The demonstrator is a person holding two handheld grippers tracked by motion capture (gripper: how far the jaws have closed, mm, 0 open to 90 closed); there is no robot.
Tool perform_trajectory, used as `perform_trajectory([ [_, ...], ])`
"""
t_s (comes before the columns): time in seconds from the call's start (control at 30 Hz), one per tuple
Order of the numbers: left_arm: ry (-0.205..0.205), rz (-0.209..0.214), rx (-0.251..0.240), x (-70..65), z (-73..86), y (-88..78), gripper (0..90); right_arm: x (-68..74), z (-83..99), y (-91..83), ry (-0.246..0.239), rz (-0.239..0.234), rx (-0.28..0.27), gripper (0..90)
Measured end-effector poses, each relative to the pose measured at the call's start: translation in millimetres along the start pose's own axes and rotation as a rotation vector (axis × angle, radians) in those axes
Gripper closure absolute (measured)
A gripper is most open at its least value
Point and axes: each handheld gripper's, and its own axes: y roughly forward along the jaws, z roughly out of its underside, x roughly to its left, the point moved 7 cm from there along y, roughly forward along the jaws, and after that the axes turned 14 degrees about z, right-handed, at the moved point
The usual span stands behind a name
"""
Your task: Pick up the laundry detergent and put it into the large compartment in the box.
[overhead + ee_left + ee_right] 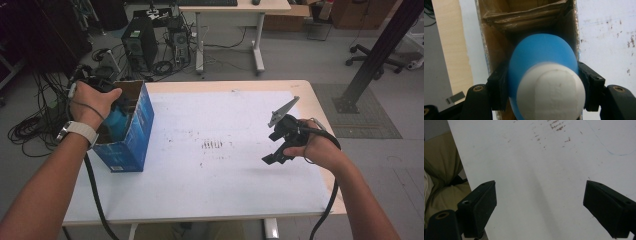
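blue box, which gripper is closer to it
Left. The left gripper is at the open top of the blue box, shut on a blue and white bottle. The right gripper hangs open over the white sheet, well clear of the box.

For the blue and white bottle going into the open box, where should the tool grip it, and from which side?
Grip the blue and white bottle as the left tool does now: pads on opposite sides of the rounded blue body just below the white cap, coming from above. The blue box opens upward and is narrow, so a cap-end grip probably lets the bottle go down lengthwise.
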Motion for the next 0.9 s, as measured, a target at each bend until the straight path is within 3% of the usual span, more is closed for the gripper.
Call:
perform_trajectory([
  [0.9,0.012,-0.009,0.026,10.3,11.4,33.9,37.4,1.0,1.4,0.3,0.009,0.002,0.005,11.8],
])
